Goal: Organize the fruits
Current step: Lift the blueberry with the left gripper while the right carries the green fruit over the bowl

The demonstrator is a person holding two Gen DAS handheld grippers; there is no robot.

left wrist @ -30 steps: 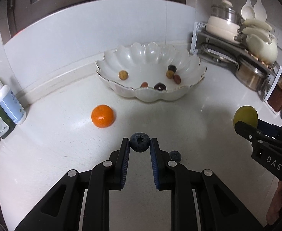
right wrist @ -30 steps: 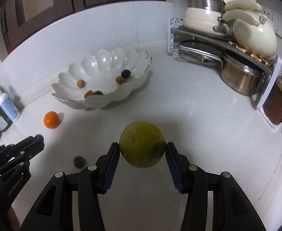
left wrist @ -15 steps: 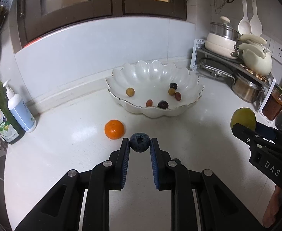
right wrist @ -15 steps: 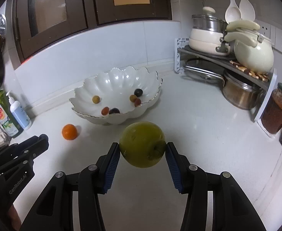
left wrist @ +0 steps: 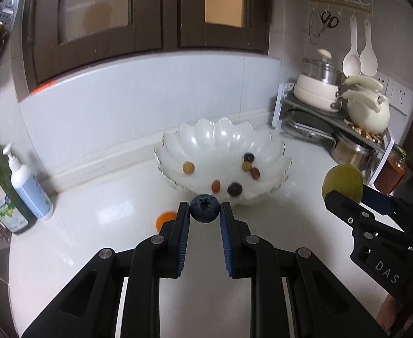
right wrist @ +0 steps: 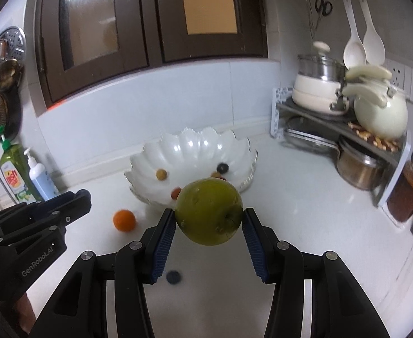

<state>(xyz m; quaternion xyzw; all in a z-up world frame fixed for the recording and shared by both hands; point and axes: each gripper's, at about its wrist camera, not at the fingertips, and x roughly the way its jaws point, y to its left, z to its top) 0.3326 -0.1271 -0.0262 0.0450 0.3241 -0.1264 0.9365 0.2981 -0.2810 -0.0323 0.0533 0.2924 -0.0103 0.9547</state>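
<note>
Left tongs are pinching a blueberry; right tongs are gripping a green apple, both above the counter. Over-squeezing risks bursting the berry (1 slip drops it short of the bowl).

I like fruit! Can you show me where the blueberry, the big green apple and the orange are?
blueberry (left wrist: pixel 204 208): left wrist view, middle of its crown end.
green apple (right wrist: pixel 209 211): right wrist view, middle of its skin.
orange (right wrist: pixel 124 220): right wrist view, middle of its peel.

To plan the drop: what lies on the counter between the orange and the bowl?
Nothing: in the right wrist view, the counter between the orange and the bowl is bare.
</note>
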